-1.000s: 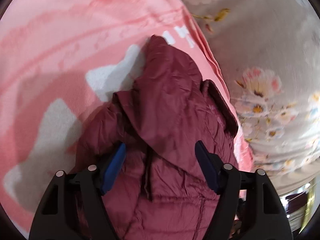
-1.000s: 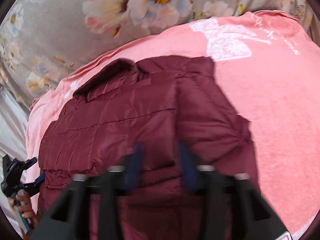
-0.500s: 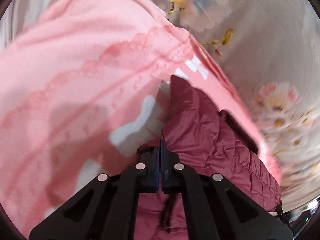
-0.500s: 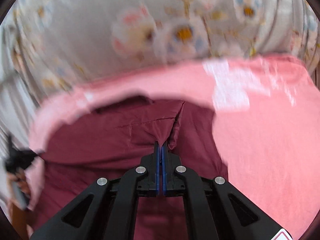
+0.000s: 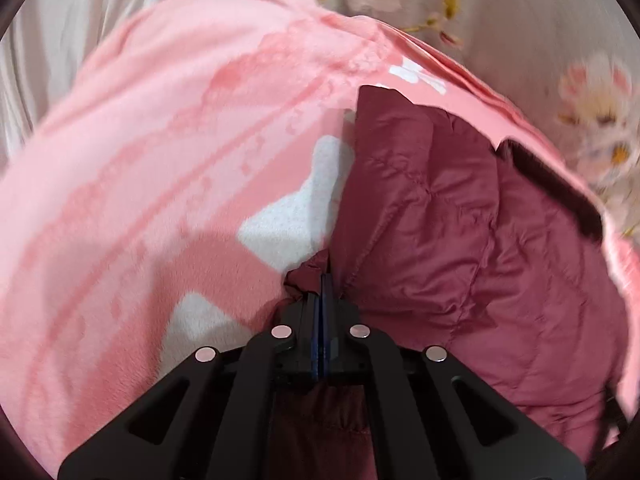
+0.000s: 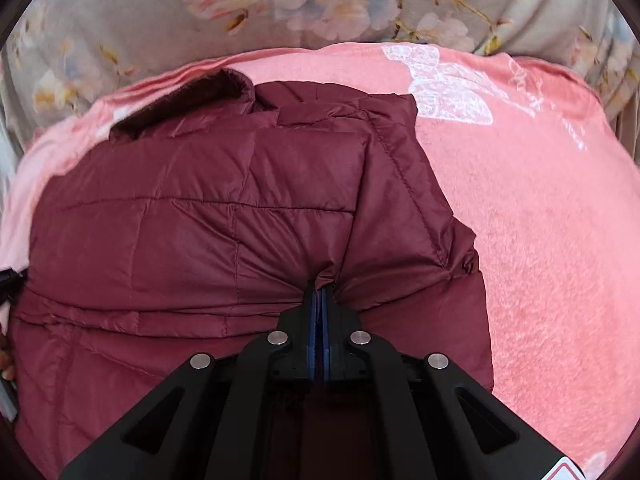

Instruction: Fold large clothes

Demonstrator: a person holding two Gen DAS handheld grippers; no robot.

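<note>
Both grippers, wide open over the garment a second ago, have since clamped down on it and both now hold pinches of fabric. One maroon quilted puffer jacket [image 6: 192,216] lies spread on a single pink fleece blanket [image 6: 552,216], which carries white butterfly-like patches and sits on grey floral bedding [image 6: 132,12] visible beyond it. The jacket is glossy and stitched into rectangular padded panels, with a darker, fuzzy-lined collar [image 6: 188,100] at its far end near the blanket's edge. It looks partly folded, with one panel laid over the body and a stitched seam running down its right side. The left gripper [image 5: 322,292] has its two blue-padded fingers pressed together on a bunched bit of the jacket's edge, next to a white patch of the blanket. The right gripper [image 6: 320,296] is likewise closed tight, its fingers nipping a gathered ridge of the jacket's middle so that creases fan out from the grip. In the left view the jacket [image 5: 460,248] fills the right half.
</note>
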